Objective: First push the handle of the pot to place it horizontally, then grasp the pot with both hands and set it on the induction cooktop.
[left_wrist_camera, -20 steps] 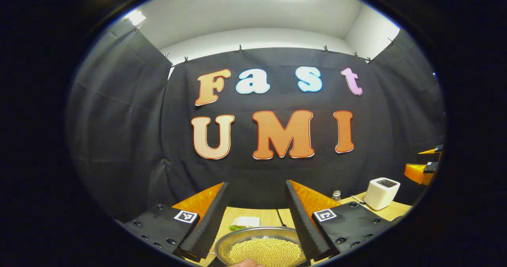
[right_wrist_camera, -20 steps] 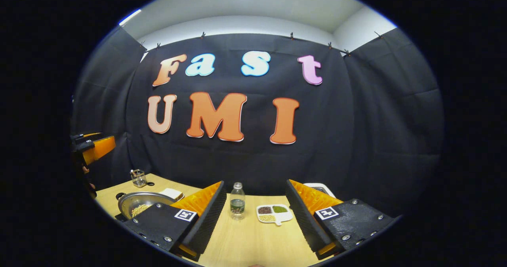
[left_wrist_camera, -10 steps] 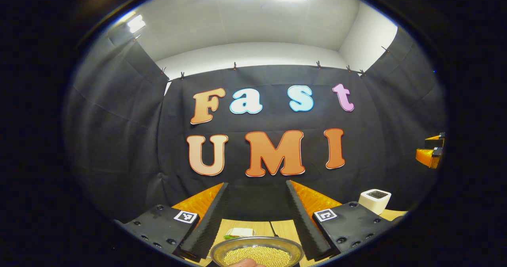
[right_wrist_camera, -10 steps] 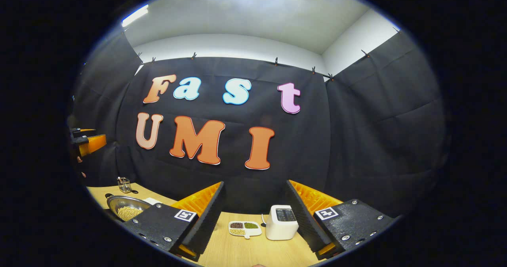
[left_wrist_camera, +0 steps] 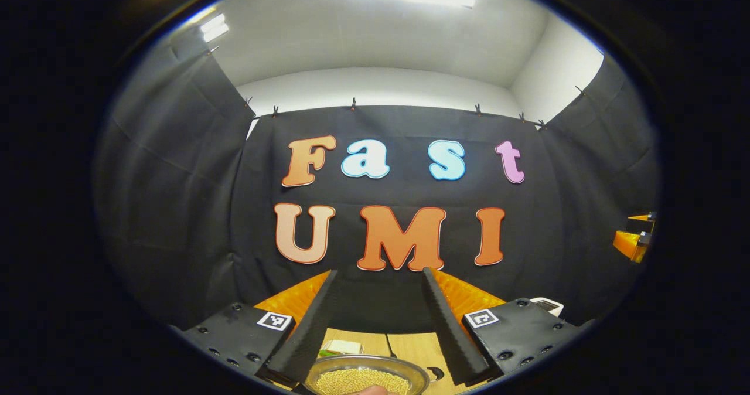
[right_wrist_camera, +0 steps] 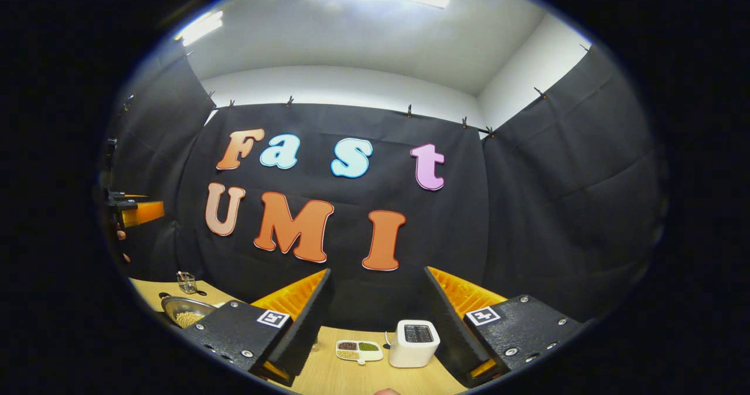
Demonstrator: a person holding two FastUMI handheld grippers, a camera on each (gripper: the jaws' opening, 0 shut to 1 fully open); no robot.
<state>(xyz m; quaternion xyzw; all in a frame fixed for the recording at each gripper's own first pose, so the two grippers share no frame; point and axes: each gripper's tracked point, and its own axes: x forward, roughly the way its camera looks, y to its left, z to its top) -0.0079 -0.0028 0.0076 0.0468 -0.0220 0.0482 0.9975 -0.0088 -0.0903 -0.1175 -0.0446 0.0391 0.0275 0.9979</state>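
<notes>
Steel pot point(left_wrist_camera: 366, 377), full of small yellow beans, sits on the wooden worktop point(left_wrist_camera: 410, 345) at the bottom of the left gripper view, just beyond and between the left tongs point(left_wrist_camera: 378, 324), partly cut off by the view's lower edge. Left tongs are spread wide w/ nothing between the fingers, tilted up toward the booth wall. A folded white cloth point(left_wrist_camera: 341, 346) lies behind the pot. Top of a white boxy appliance point(left_wrist_camera: 548, 305) peeks over the right finger's mount. Far right edge: the other gripper, orange & black point(left_wrist_camera: 633, 239), held up high.

Right gripper view: right tongs point(right_wrist_camera: 378, 324) also spread apart, gripping nothing, above the worktop point(right_wrist_camera: 351, 377). Between the fingers sit a white sectioned dish point(right_wrist_camera: 358, 350) w/ dark, green & pale beans and the white appliance point(right_wrist_camera: 413, 342), side by side. Pot point(right_wrist_camera: 186, 312) is far off at lower left, well apart from the right tongs; a small clear glass point(right_wrist_camera: 186, 281) stands behind it. Induction cooktop: can't tell where it is.
</notes>
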